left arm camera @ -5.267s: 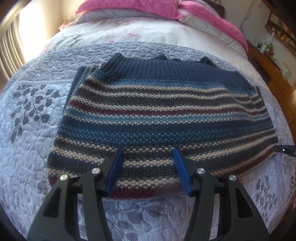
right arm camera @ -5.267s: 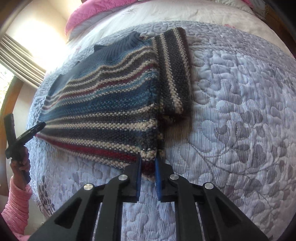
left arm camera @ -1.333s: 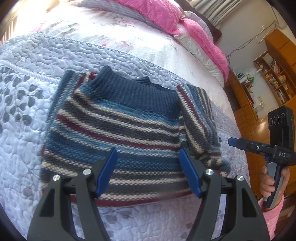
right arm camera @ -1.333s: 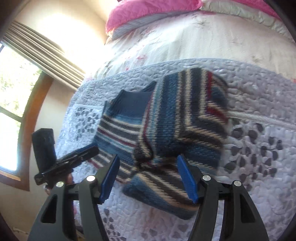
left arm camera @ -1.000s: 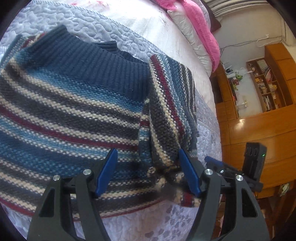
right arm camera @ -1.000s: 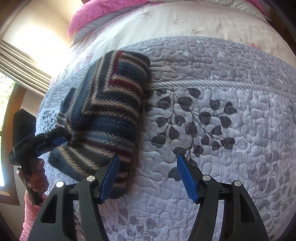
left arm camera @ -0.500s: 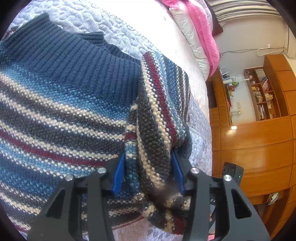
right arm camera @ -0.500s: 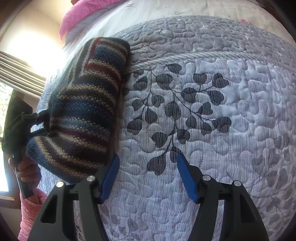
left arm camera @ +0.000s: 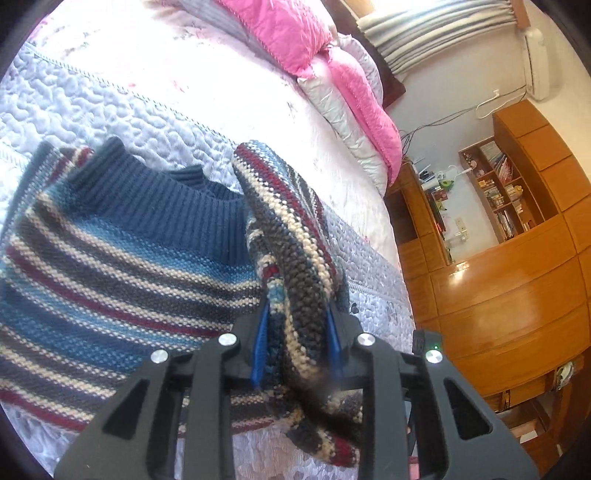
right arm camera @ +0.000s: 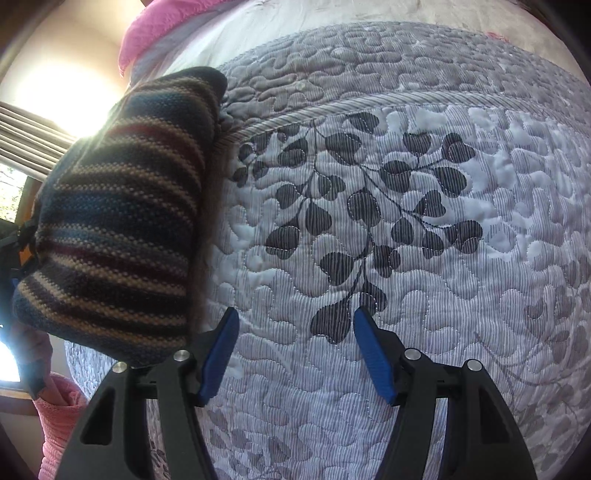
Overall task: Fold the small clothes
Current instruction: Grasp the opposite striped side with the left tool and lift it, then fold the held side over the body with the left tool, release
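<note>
Pinching the sweater (left arm camera: 122, 258)'s thick folded side, left hand-held gripper (left arm camera: 295, 343) lifts it off the bed (right arm camera: 406, 221); right hand-held gripper (right arm camera: 295, 354) spread, empty. Knit seems soft, bulky, floppy; grip bunched edges.

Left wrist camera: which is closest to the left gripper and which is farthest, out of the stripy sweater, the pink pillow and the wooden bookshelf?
1. Stripy sweater: clamped in the left gripper.
2. Pink pillow and wooden bookshelf: both far off, pillow up the bed, shelf on the right wall. Too close to call.
</note>
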